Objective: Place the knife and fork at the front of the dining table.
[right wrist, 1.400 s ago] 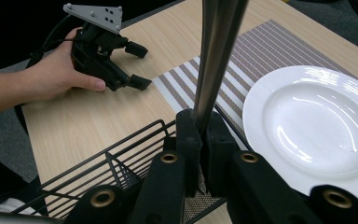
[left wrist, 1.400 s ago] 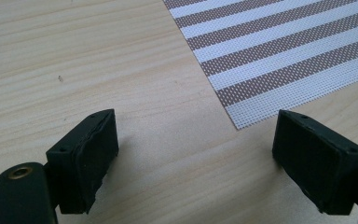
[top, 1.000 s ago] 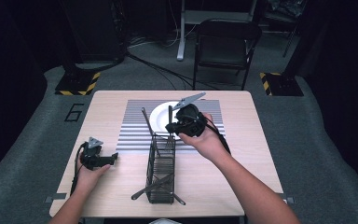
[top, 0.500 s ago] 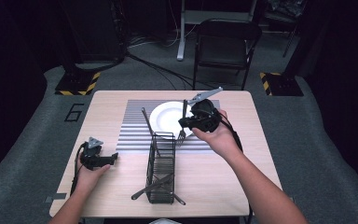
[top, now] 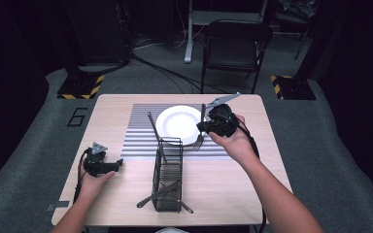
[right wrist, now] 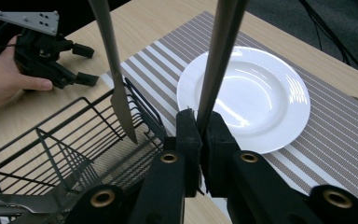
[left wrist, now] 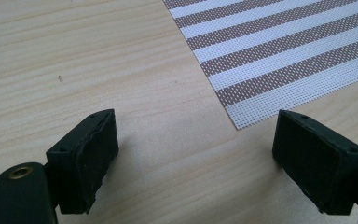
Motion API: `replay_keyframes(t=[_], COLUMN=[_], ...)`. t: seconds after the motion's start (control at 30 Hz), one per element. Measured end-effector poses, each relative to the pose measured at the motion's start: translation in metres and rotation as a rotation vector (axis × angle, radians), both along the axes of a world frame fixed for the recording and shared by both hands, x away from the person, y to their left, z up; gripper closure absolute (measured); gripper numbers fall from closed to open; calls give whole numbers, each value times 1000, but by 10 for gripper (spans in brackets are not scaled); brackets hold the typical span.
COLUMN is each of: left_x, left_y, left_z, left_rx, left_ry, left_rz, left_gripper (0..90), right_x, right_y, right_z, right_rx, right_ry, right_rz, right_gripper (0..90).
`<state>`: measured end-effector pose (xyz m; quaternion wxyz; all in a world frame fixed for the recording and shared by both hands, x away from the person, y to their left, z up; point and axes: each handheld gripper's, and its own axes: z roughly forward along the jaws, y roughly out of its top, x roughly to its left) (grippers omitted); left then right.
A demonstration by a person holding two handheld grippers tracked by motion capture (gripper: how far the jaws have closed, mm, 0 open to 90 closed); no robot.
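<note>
Over striped placemat [top: 141, 141], slim grey metal fork [top: 200, 132], tines down.

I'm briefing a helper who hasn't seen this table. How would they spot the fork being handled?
Start at the white plate on the striped placemat. Just right of its rim, the right gripper pinches a fork that hangs with its tines down. The other cutlery sits in the black wire basket; this one alone is gripped.

Both forearms are showing bare, no sleeves. Each black tool [top: 212, 127] is wearing a grey three-cornered plate on top; the left tool [top: 119, 165] is trailing a black cable, with brass-ringed screw holes gleaming near its blocky pads [left wrist: 91, 156].
</note>
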<state>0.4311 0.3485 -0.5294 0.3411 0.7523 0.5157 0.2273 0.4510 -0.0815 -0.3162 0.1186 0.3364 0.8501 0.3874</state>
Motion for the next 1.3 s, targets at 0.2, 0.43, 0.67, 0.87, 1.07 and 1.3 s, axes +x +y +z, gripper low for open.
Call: replay_keyframes(t=[0.2,0.43,0.67,0.87,1.07,1.3], left_x=[0,0,0,0,0,0], left_y=[0,0,0,0,0,0], left_z=[0,0,0,0,0,0], left_rx=[0,0,0,0,0,0], left_ry=[0,0,0,0,0,0], left_rz=[0,0,0,0,0,0], left_gripper=[142,142,142,142,142,142], right_x=[5,14,21,29,35,42], right_y=[-6,-14,-22,-30,-35,-39], right_z=[-8,-26,-41,-58,-72,-84], right_rx=[-9,-50,-64,-75,-95,-108], right_ry=[4,8,21,41,55,76], right_rz=[-23,-63,-107,-139,-167,-187], right_gripper=[869,868,868,869,869,869])
